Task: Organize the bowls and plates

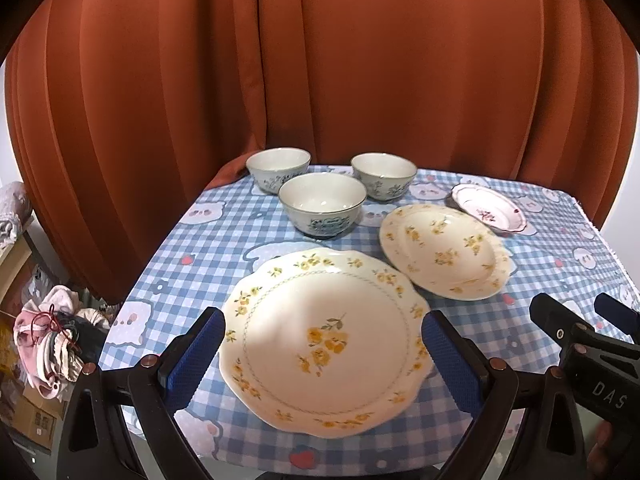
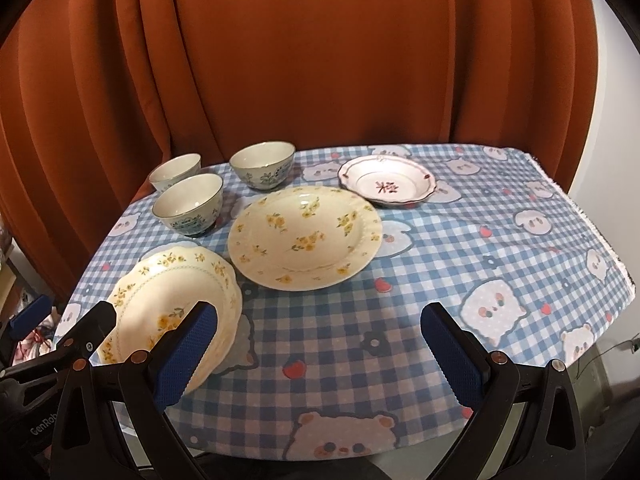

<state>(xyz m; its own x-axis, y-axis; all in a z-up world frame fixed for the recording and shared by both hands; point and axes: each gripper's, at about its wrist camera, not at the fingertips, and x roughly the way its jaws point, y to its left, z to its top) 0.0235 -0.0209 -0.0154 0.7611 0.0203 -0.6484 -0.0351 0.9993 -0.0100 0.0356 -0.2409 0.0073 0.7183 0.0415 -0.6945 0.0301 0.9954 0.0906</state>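
Observation:
A large scalloped plate with yellow flowers (image 1: 324, 340) (image 2: 172, 300) lies at the table's near left. My left gripper (image 1: 322, 356) (image 2: 68, 316) is open, its blue pads on either side of that plate with nothing held. A second yellow-flowered plate (image 1: 444, 252) (image 2: 304, 236) lies behind it to the right. Farther back is a small red-flowered plate (image 1: 490, 208) (image 2: 386, 182). Three blue-patterned bowls (image 1: 322, 208) (image 2: 188, 204) stand upright at the back left. My right gripper (image 2: 320, 354) (image 1: 578, 312) is open over bare tablecloth near the front edge.
A blue checked tablecloth (image 2: 460, 248) with bear prints covers the table. An orange curtain (image 1: 360, 80) hangs close behind it. A heap of clothes (image 1: 52, 340) and boxes lie below the table's left edge. A white wall (image 2: 608, 80) is at the right.

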